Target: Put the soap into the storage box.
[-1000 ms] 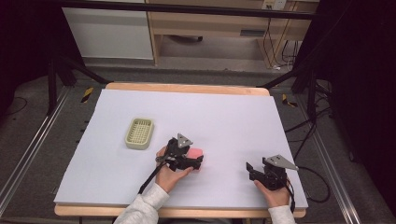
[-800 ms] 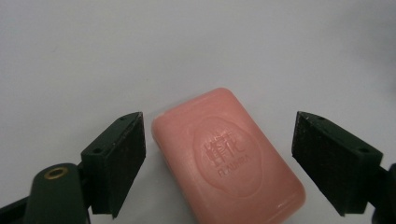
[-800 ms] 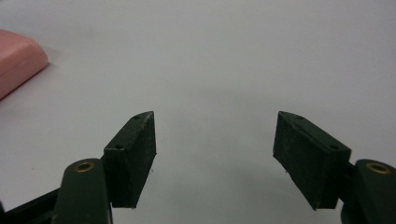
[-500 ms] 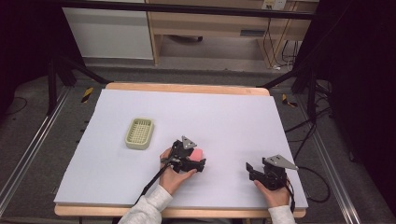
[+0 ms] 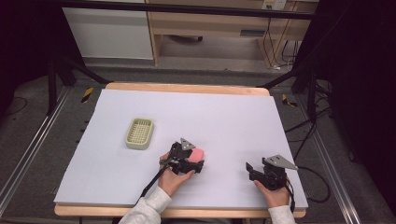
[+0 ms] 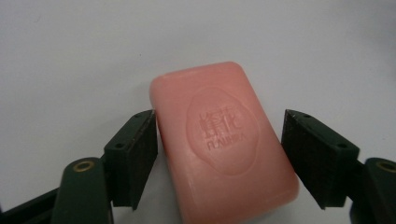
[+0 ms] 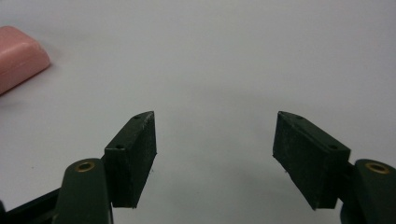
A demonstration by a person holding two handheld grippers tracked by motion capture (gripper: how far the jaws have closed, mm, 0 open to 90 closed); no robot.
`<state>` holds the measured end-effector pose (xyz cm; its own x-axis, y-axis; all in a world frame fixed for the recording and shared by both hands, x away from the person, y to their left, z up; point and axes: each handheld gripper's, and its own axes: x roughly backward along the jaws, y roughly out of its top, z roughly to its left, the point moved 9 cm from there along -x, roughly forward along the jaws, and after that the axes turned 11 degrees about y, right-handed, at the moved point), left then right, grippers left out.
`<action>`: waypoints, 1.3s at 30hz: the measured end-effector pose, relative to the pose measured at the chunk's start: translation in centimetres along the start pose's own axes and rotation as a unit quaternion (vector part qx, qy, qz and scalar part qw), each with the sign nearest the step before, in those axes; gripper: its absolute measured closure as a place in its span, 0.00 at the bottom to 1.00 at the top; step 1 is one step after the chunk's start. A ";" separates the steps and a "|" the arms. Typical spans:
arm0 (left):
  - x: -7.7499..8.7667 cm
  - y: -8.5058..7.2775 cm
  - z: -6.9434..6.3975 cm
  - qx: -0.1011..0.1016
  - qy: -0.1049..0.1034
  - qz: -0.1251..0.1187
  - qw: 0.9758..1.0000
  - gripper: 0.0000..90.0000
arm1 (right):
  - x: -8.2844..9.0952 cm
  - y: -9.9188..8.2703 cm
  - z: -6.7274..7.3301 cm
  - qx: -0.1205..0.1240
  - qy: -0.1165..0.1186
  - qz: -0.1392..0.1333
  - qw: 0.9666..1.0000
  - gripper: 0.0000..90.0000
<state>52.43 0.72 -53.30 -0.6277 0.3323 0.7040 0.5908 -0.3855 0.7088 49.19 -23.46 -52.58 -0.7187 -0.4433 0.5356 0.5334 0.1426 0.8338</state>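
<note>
L gripper (image 6: 219, 140) jaws wide, soap (image 6: 224, 144) btwn them, touching one pad. R gripper (image 7: 215, 149) wide, nothing btwn.

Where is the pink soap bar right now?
The pink soap bar lies on the white table sheet between the left gripper's open jaws, near the front edge, right of the soap dish.

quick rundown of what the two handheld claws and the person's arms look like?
Both are black. The left claw and right claw each have two flat rectangular jaw pads with small holes, set on dark green arms with a brass-coloured rivet. Seen from above, each body carries a grey three-cornered plate, and a black cable trails from the left one. The person wears light grey sleeves.
</note>
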 end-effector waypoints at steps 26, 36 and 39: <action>-0.5 1.0 0.1 -0.035 0.004 0.029 0.999 0.30 | -0.1 -0.1 0.1 0.000 0.005 0.003 1.000 0.34; -1.4 0.6 0.1 -0.036 0.007 0.047 0.998 0.32 | -0.1 -0.1 0.1 -0.004 0.008 0.006 1.000 0.34; -1.5 0.4 0.0 -0.038 0.009 0.049 0.998 0.33 | -0.1 -0.1 0.1 -0.004 0.008 0.006 1.000 0.34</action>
<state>53.62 0.07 -54.02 -0.5783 0.2746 0.7682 0.6102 -0.4794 0.6307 49.16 -23.30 -52.74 -0.7054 -0.4558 0.5429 0.5450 0.1411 0.8265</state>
